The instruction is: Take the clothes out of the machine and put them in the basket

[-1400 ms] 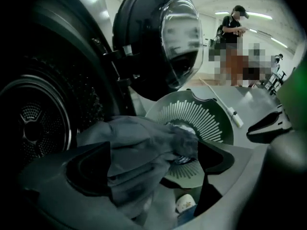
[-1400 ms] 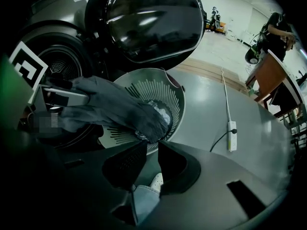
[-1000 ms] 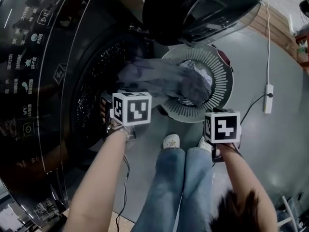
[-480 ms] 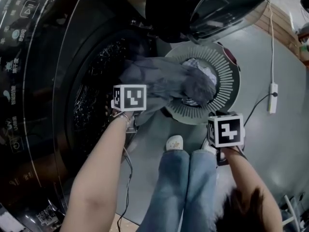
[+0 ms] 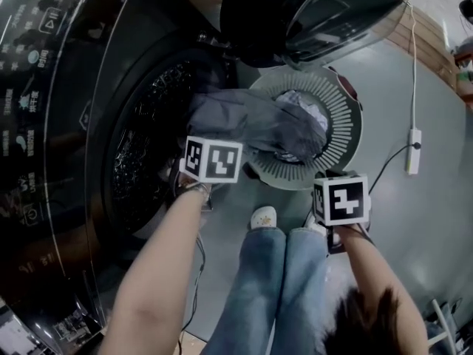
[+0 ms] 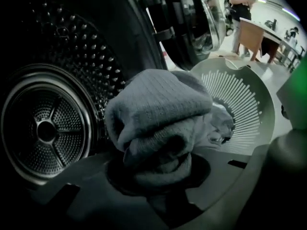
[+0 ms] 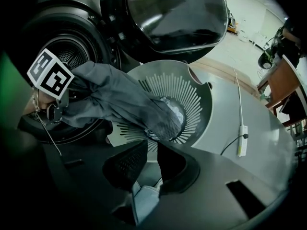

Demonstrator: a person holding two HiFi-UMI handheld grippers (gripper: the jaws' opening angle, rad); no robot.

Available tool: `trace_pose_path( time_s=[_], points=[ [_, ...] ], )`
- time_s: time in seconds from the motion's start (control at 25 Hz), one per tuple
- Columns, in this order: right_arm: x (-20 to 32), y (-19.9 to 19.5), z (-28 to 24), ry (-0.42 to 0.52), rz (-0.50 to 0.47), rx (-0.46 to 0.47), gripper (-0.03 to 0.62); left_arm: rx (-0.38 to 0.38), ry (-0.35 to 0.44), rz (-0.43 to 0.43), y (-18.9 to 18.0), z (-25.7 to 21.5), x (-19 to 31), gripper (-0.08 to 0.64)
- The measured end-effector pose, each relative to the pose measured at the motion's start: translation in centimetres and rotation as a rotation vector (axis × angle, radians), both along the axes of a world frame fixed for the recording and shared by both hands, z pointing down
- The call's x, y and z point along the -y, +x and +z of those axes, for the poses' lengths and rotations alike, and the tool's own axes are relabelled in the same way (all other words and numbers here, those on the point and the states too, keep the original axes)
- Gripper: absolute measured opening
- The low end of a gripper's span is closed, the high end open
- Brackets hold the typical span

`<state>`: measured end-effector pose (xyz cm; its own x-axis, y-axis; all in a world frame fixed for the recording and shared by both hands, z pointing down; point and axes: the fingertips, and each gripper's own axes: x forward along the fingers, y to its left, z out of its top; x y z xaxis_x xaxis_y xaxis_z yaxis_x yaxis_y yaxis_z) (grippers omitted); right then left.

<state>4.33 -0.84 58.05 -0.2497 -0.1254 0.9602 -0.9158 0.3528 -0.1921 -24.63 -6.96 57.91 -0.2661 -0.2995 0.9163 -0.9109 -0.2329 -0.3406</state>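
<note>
Left gripper [image 6: 156, 174]: jaws have just been closing and now pinch a bunched fold of the grey ribbed-knit garment [image 6: 158, 109]. The cloth piles up right over the pads.
Right gripper [image 7: 148, 164]: jaws pressed nearly together w/ nothing btw them. It hangs over my jeans, near the basket and apart from the cloth.
Garment: stretched btw machine and basket. The far end lies draped inside the pale round slotted plastic basket [image 5: 344, 124]. My end is at the mouth of the dark front-loading washing machine [image 5: 89, 124].
Change: my left marker cube sits a bit lower than a moment ago, and the jaws went from wide to clamped, so I judge the grab made.
Task meaning: pickup looks done. What's left is to carry this end over and let go.
Next: lift clear of the door rim, swing toward the basket, then release.
Risk: the slack middle may catch on the rim, or the knit may slip out.
Perforated steel drum [image 6: 48, 128]: mostly dark, can't tell if more clothes remain.
</note>
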Motion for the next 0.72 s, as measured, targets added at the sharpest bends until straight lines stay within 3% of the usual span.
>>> trace_pose_path(
  time_s=[0.44,0.72],
  points=[
    [1.0,3.9,-5.4,0.042,0.038,-0.001,0.054,-0.198,0.093,-0.090,8.1,-7.5,-0.3,0.098],
    [1.1,6.9,-8.5,0.070,0.076,-0.007,0.048,-0.349,0.145,-0.039,14.9,-12.7,0.8,0.091]
  ],
)
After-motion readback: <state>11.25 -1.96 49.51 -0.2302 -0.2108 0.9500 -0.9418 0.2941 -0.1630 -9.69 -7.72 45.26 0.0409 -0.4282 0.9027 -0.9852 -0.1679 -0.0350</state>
